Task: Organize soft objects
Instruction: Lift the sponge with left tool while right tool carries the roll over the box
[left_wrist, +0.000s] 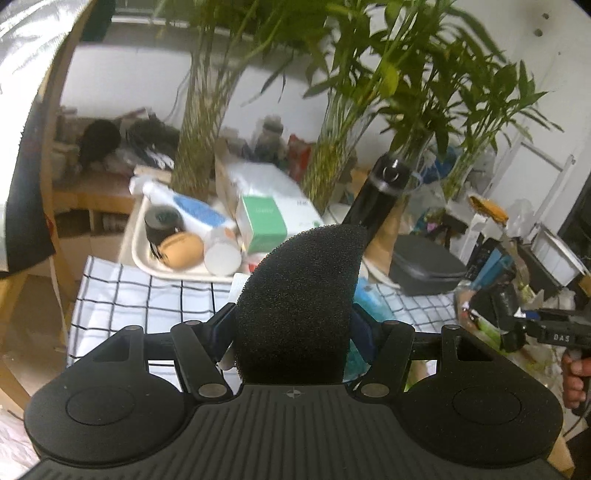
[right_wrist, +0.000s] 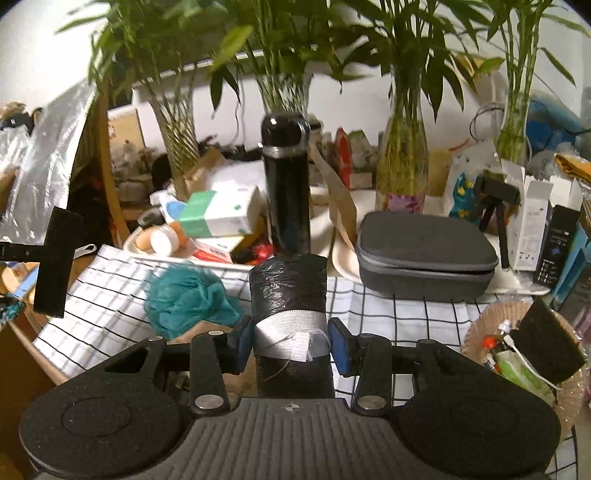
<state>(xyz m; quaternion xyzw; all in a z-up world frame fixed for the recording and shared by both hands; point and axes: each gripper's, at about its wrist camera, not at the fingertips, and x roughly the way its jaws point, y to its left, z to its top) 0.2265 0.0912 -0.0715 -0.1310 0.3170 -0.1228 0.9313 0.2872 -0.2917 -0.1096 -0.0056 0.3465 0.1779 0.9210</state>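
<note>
LEFT: left gripper (left_wrist: 291, 332) clamped black foam piece (left_wrist: 299, 295) upright, lifted above the checked cloth (left_wrist: 122, 295) for transfer | RIGHT: right gripper (right_wrist: 291, 339) pinched black wrapped roll (right_wrist: 290, 306) at its taped band | PENDING: teal mesh puff (right_wrist: 188, 299) lay on cloth.

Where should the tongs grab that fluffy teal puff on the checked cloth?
Probably from above, pinching the bunched-up middle of the teal mesh puff. It lies loose and squashy on the checked cloth, with open cloth around it, so the crumpled top folds should give the best hold. Both tongs already look full.
</note>
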